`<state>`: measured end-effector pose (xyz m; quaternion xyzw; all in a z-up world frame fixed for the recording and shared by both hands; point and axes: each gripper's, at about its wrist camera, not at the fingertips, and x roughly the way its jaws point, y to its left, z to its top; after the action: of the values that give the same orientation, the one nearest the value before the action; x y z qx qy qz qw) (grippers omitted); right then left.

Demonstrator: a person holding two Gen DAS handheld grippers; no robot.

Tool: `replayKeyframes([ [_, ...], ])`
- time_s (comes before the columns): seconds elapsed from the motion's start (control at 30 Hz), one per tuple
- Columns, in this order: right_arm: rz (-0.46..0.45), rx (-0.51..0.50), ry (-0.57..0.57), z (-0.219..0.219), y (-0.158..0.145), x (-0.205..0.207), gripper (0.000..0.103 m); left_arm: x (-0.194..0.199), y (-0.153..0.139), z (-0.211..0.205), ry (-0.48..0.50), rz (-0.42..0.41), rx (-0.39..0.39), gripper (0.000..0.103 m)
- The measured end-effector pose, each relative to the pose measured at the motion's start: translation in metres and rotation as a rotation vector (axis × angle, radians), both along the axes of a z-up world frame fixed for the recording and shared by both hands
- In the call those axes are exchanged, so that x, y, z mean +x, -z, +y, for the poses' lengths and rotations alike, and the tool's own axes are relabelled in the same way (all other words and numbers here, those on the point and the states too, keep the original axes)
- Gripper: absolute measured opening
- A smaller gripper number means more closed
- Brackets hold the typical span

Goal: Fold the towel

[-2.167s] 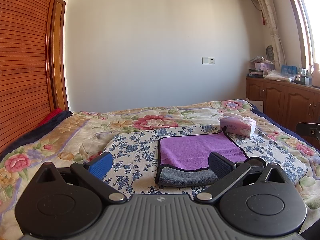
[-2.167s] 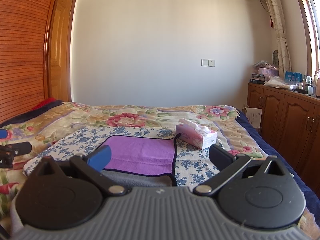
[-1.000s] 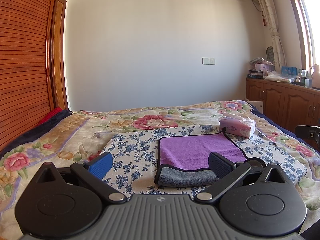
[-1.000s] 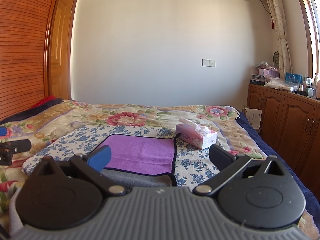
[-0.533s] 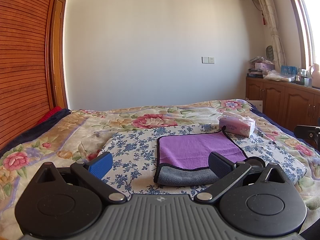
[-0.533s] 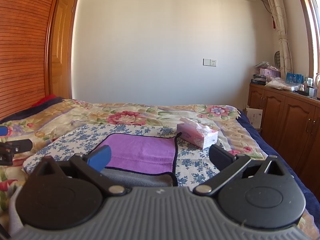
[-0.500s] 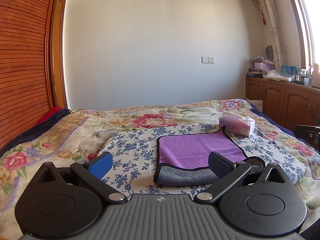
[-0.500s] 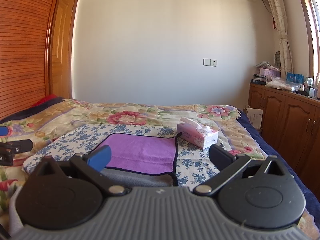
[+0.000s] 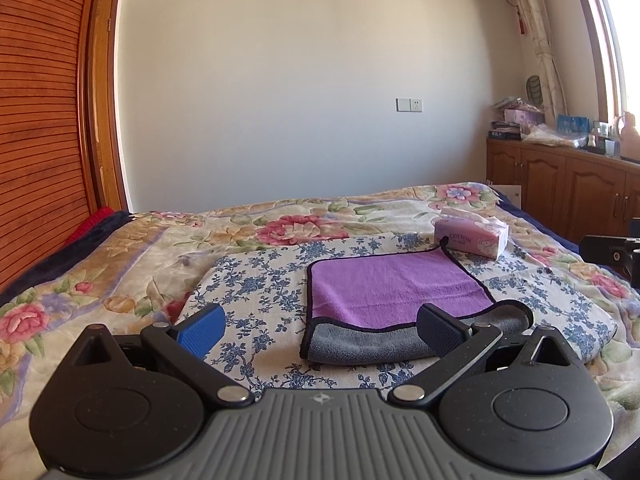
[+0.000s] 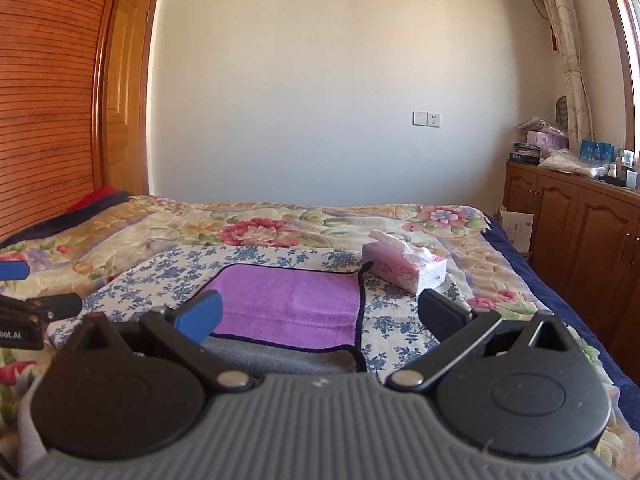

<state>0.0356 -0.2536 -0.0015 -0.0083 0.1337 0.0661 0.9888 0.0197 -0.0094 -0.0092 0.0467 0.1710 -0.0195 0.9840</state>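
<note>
A purple towel (image 9: 392,286) with a dark border lies flat on a blue-flowered cloth (image 9: 256,292) on the bed; its near edge is turned over and shows the grey underside (image 9: 360,344). The towel also shows in the right wrist view (image 10: 292,304). My left gripper (image 9: 320,330) is open and empty, held above the bed just short of the towel's near edge. My right gripper (image 10: 320,312) is open and empty, also short of the towel's near edge.
A pink tissue box (image 9: 472,236) stands at the towel's far right corner; it also shows in the right wrist view (image 10: 404,266). A floral quilt (image 9: 120,264) covers the bed. Wooden cabinets (image 10: 580,236) stand to the right, a slatted wardrobe (image 9: 36,160) to the left.
Both grippers have stayed open and almost still. The towel has not moved.
</note>
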Motion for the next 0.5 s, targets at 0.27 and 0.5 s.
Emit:
replayKeyframes([
  [0.27, 0.027, -0.003, 0.000, 0.005, 0.003, 0.015, 0.103, 0.017, 0.005, -0.002, 0.022, 0.027, 0.013, 0.103],
  [0.5, 0.063, 0.014, 0.004, 0.003, 0.006, 0.030, 0.103, 0.030, 0.009, -0.002, 0.033, 0.050, 0.009, 0.103],
])
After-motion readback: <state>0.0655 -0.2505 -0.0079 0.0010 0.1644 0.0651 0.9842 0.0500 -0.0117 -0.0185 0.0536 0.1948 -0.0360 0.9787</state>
